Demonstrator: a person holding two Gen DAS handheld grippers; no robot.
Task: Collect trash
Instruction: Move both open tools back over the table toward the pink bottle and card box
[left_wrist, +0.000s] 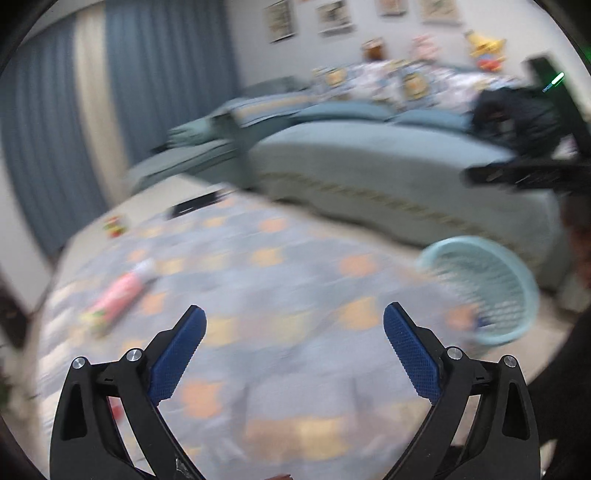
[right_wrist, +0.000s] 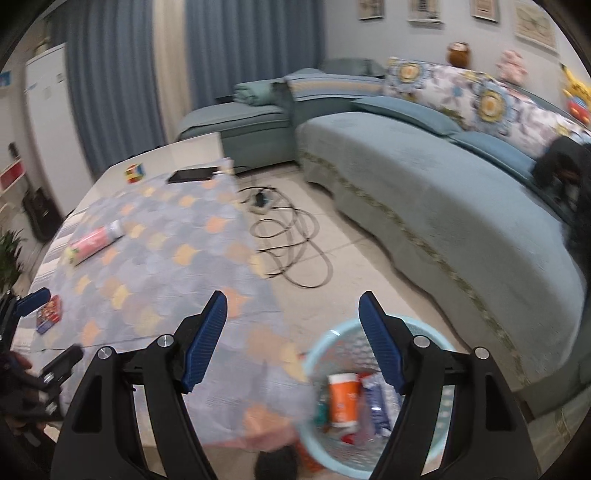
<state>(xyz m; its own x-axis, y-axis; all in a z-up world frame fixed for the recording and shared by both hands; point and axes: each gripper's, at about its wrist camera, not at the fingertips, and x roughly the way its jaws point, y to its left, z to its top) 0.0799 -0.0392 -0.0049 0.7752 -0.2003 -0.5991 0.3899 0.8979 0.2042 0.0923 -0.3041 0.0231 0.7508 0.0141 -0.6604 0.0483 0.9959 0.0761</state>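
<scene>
Two tools in view, both with blue-padded jaws spread wide and nothing between them. The left tool (left_wrist: 294, 321) hangs over the desk (right_wrist: 122, 288), which is covered by a grey cloth with orange patches; this view is badly blurred. The right tool (right_wrist: 293, 306) is above the near right corner of the desk, directly over one light blue mesh basket (right_wrist: 314, 354) standing on the floor just beside that corner. In the basket: one orange-and-white cup or tub (right_wrist: 344, 402), one blue-and-white wrapper (right_wrist: 376, 402), plus a few smaller scraps, red and teal, too blurred to count. Still on the desk: one pink tube-shaped package (right_wrist: 94, 240) with a white end, lying on its side near the left edge; one small red-and-blue flat packet (right_wrist: 48, 314) at the near left edge, close to the left tool's fingertip seen in the right wrist view. Toward the far end of the desk, one multicoloured cube (right_wrist: 135, 172) and one dark flat tablet-like device (right_wrist: 194, 174). One black cable (right_wrist: 291, 240) coiled on the floor between desk and the teal sofa (right_wrist: 424, 192).
</scene>
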